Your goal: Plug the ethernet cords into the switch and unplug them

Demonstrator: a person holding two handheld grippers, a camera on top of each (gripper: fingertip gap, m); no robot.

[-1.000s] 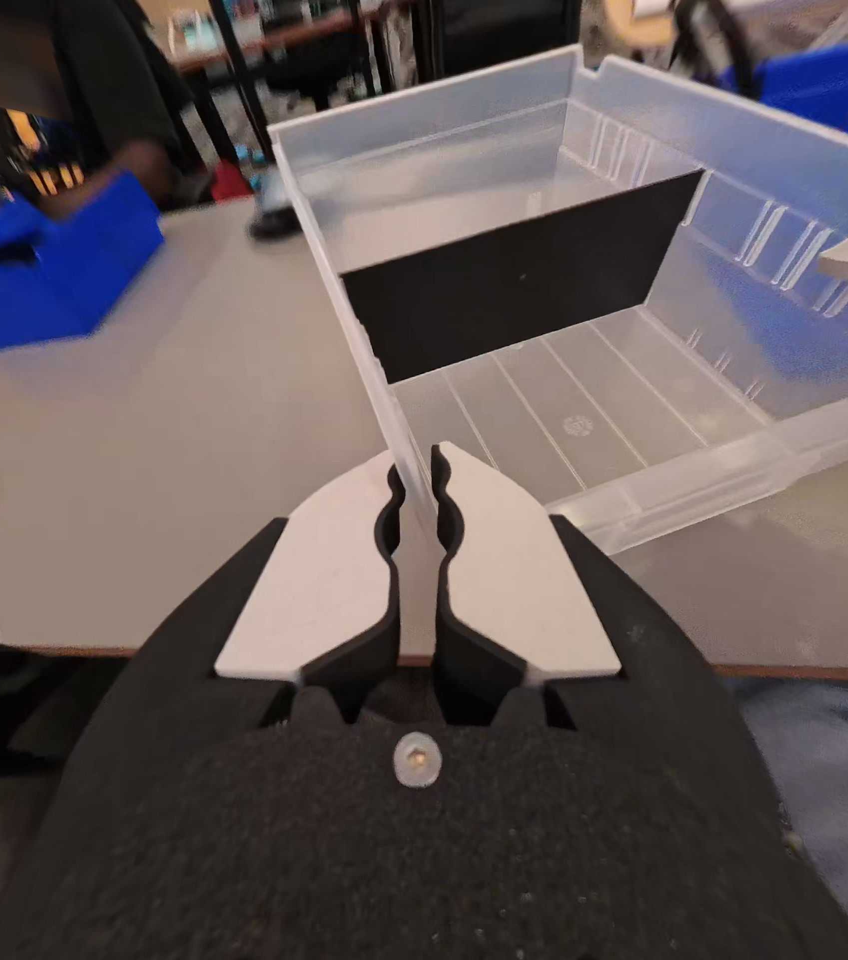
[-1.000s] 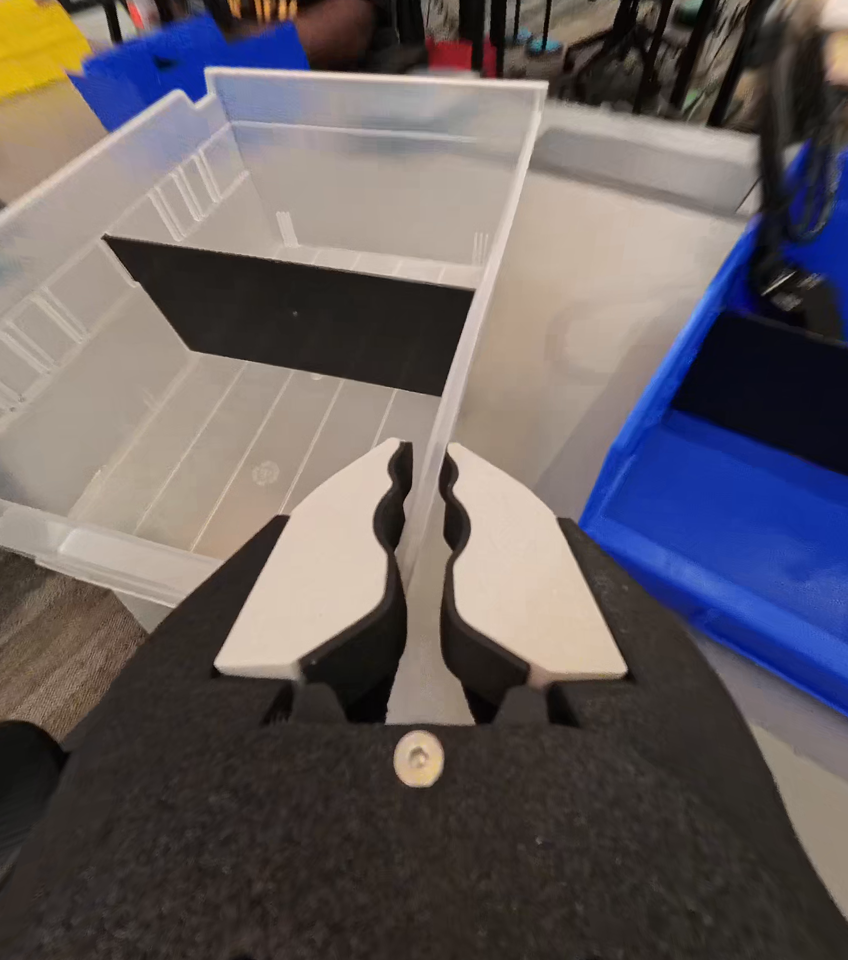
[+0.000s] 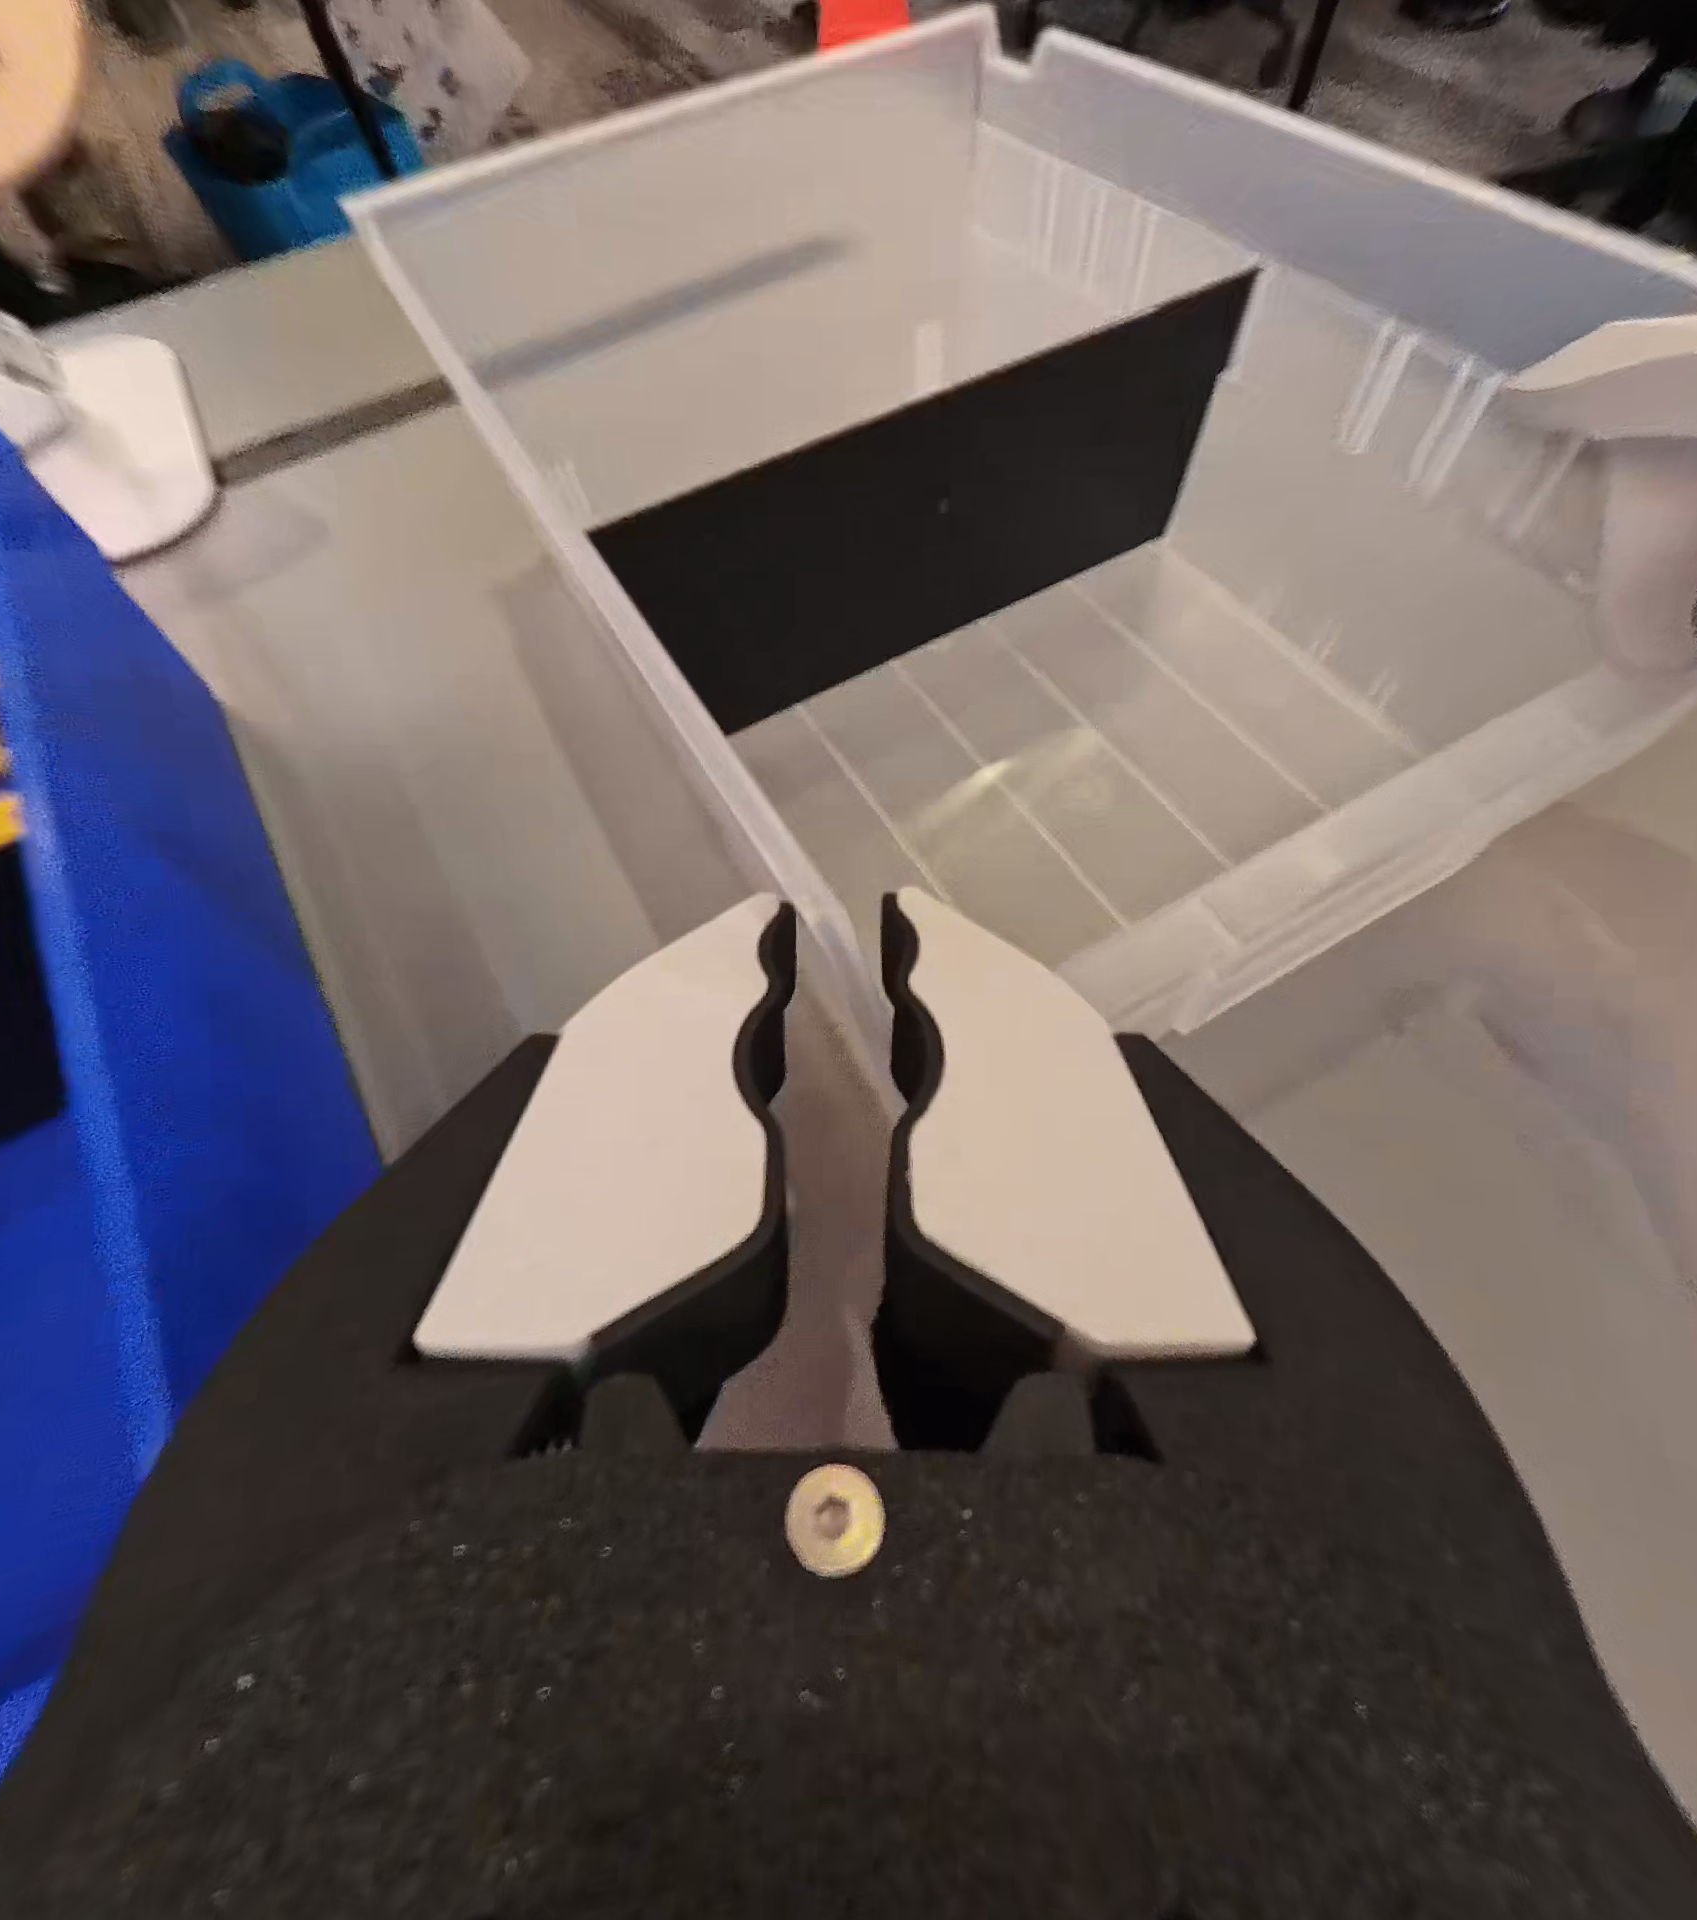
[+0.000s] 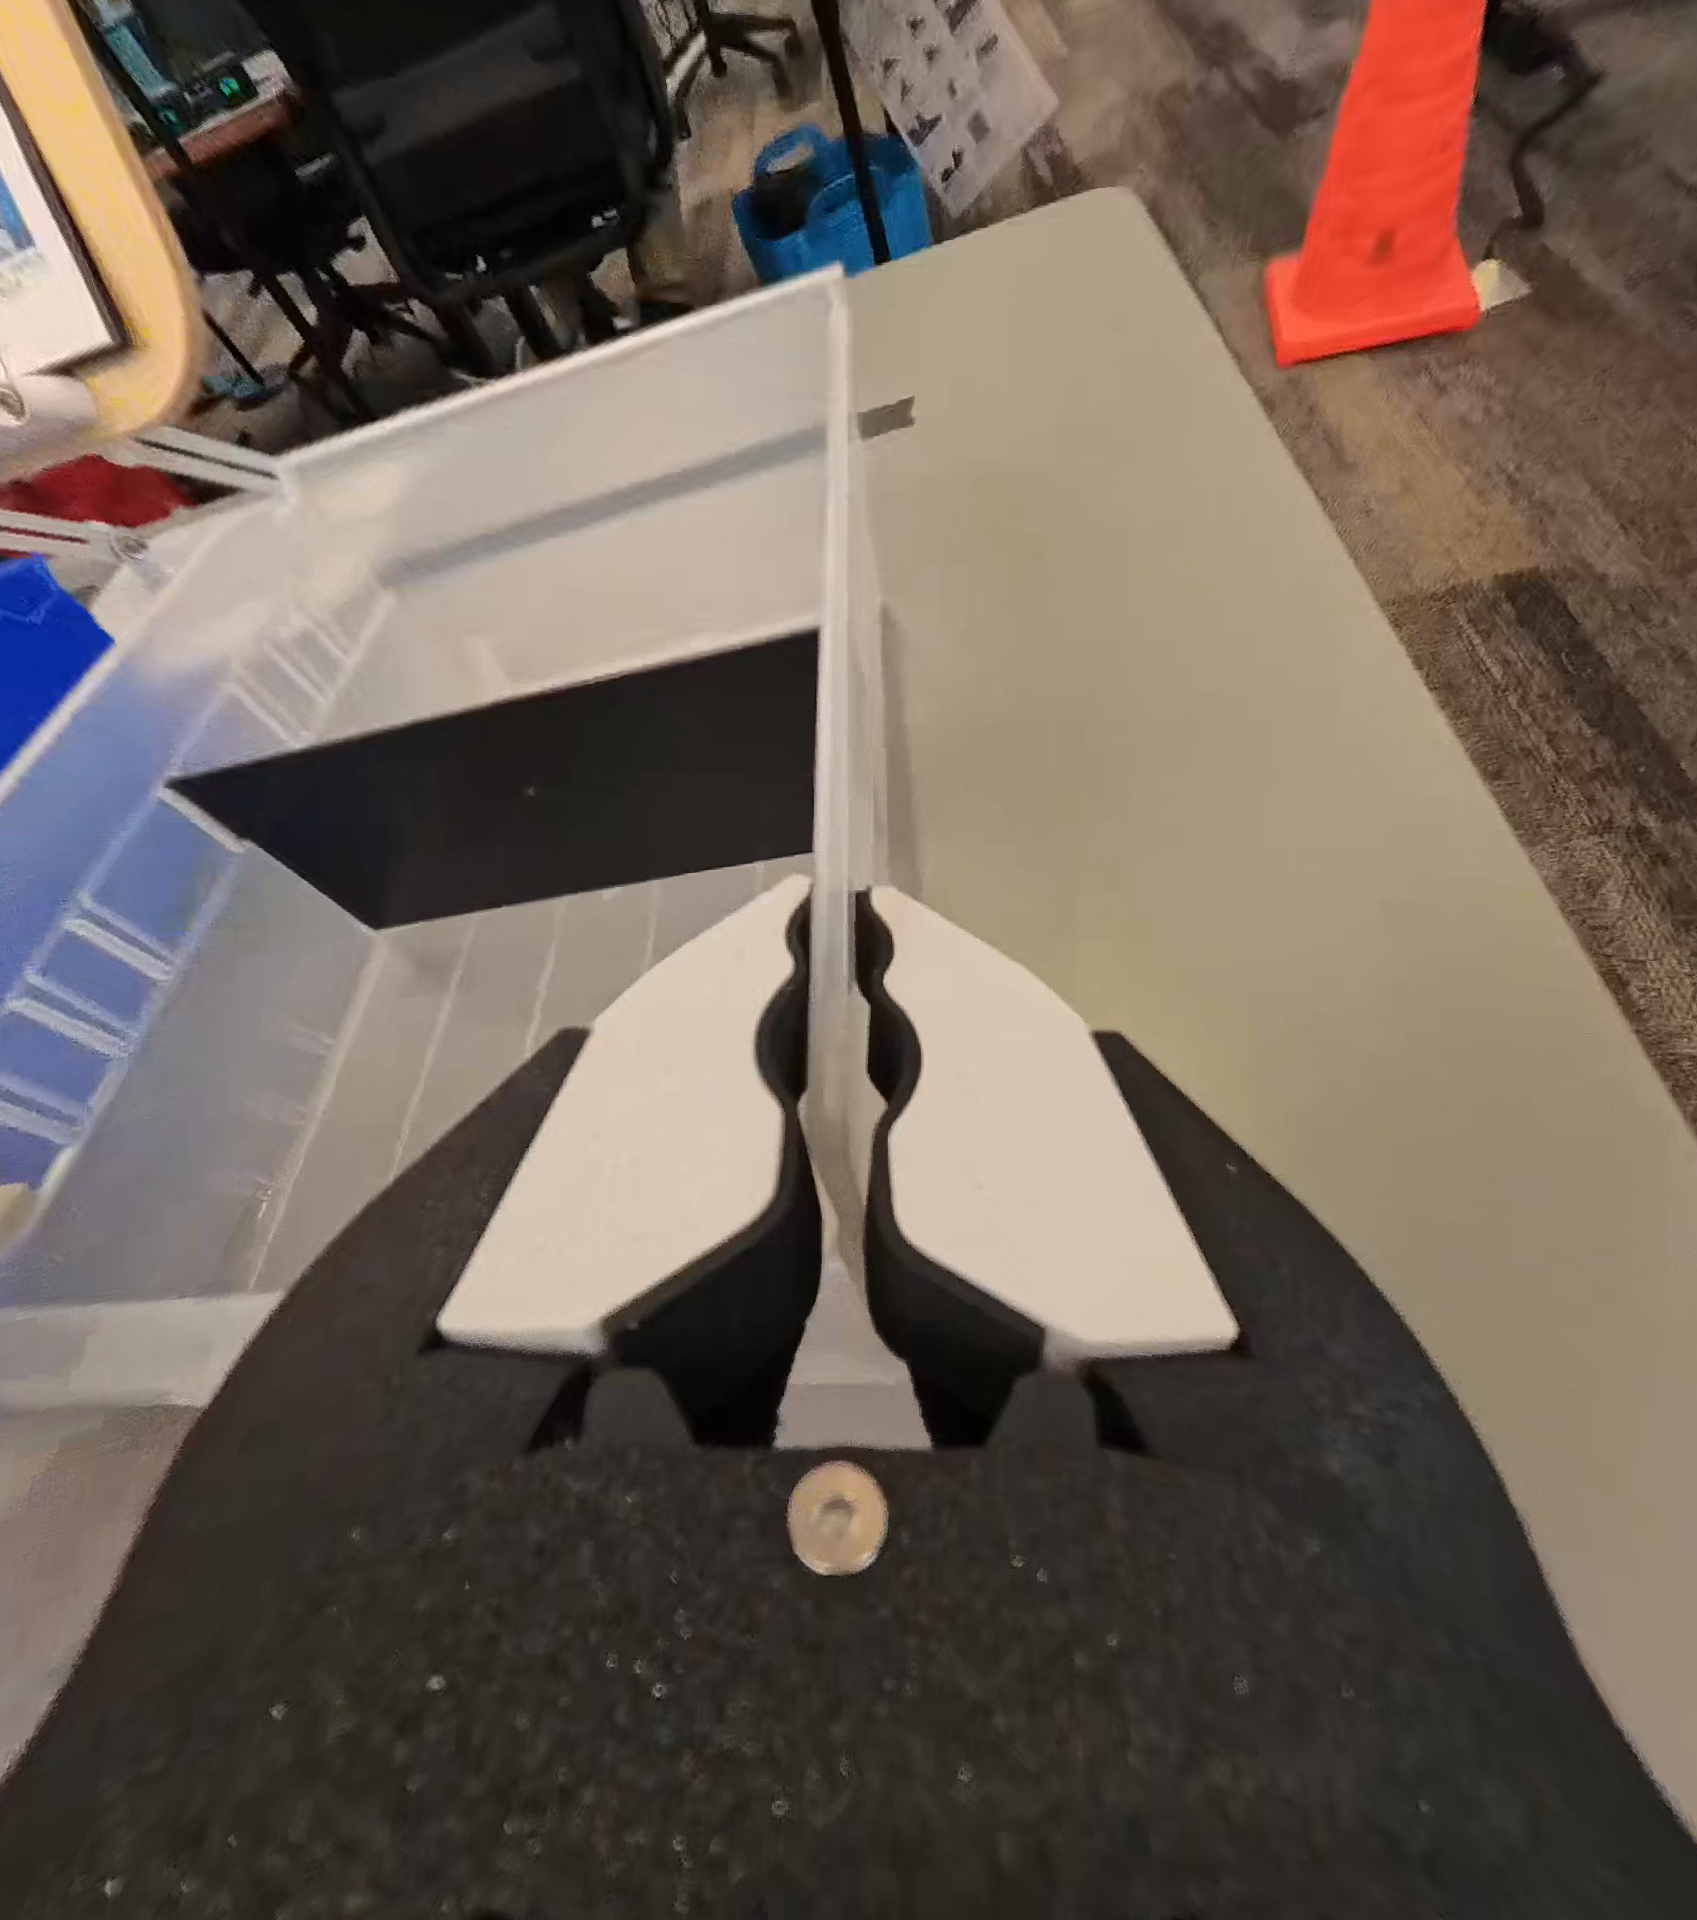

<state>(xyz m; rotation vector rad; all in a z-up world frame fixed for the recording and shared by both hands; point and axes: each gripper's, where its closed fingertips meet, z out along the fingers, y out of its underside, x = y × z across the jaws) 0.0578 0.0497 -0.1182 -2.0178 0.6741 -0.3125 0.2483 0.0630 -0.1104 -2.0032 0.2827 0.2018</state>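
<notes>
The clear bin (image 4: 553,561) has swung round since a second ago. My right fingers (image 4: 828,914) pinch its right wall; my left fingers (image 3: 839,925) straddle the left wall, slack. Light, stiff, slippery plastic, best held by the rims. No cords or switch visible.

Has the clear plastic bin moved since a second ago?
Yes. The clear plastic bin has been carried along the grey table: in the right wrist view the blue bin beside its right wall is gone, and an orange cone now shows.
</notes>
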